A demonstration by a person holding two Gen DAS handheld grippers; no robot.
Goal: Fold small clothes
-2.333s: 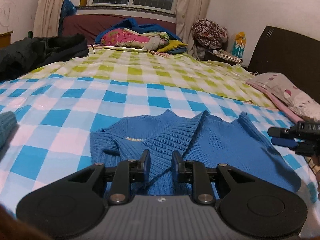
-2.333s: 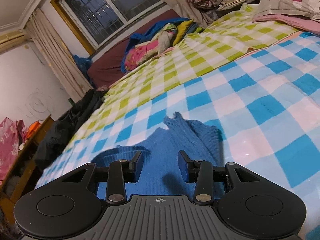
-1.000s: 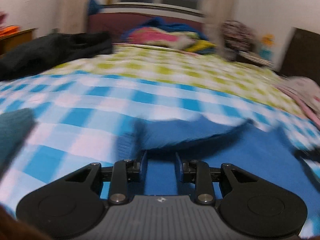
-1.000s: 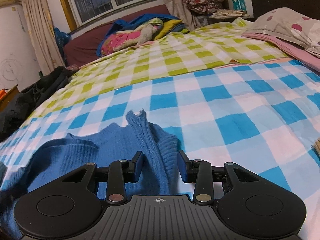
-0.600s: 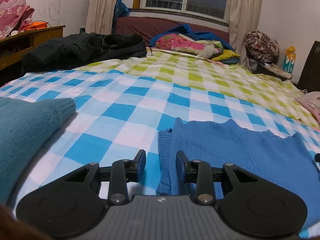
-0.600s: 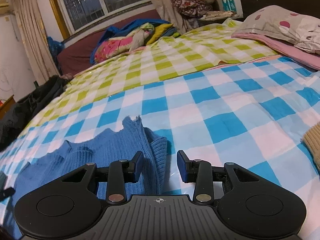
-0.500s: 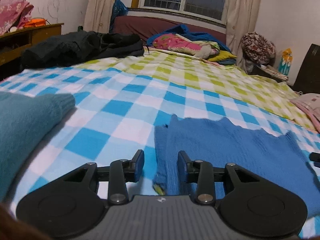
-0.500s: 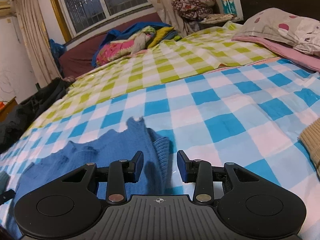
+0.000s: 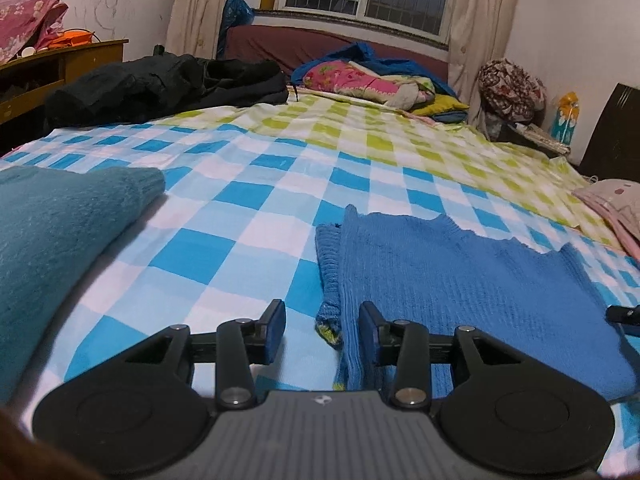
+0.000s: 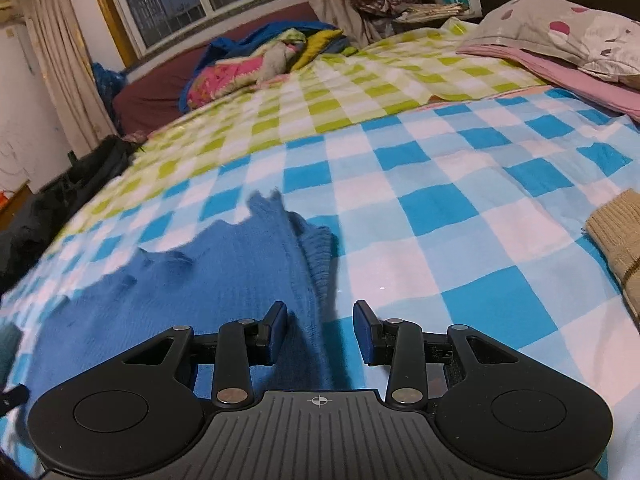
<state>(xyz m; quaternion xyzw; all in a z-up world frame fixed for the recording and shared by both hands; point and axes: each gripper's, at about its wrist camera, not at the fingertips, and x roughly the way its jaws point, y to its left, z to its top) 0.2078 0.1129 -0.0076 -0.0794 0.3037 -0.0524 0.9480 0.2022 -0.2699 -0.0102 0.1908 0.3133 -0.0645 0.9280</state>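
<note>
A blue knit sweater (image 9: 460, 280) lies flat on the checked bedsheet (image 9: 256, 200), spread wide with its folded left edge toward me. My left gripper (image 9: 322, 326) is open, its jaws standing either side of that left edge. In the right wrist view the same sweater (image 10: 208, 280) lies to the left and centre. My right gripper (image 10: 320, 330) is open with the sweater's right edge between its jaws. Neither gripper holds cloth.
A teal knit garment (image 9: 52, 232) lies at the left. A beige knit garment (image 10: 620, 248) lies at the right. Black clothes (image 9: 160, 84), a colourful bedding pile (image 9: 368, 80) and pillows (image 10: 560, 28) sit at the far side of the bed.
Both grippers opened and let the sweater go. It was bunched and lifted before; it now lies spread flat. The left gripper has swung to the sweater's left edge.
</note>
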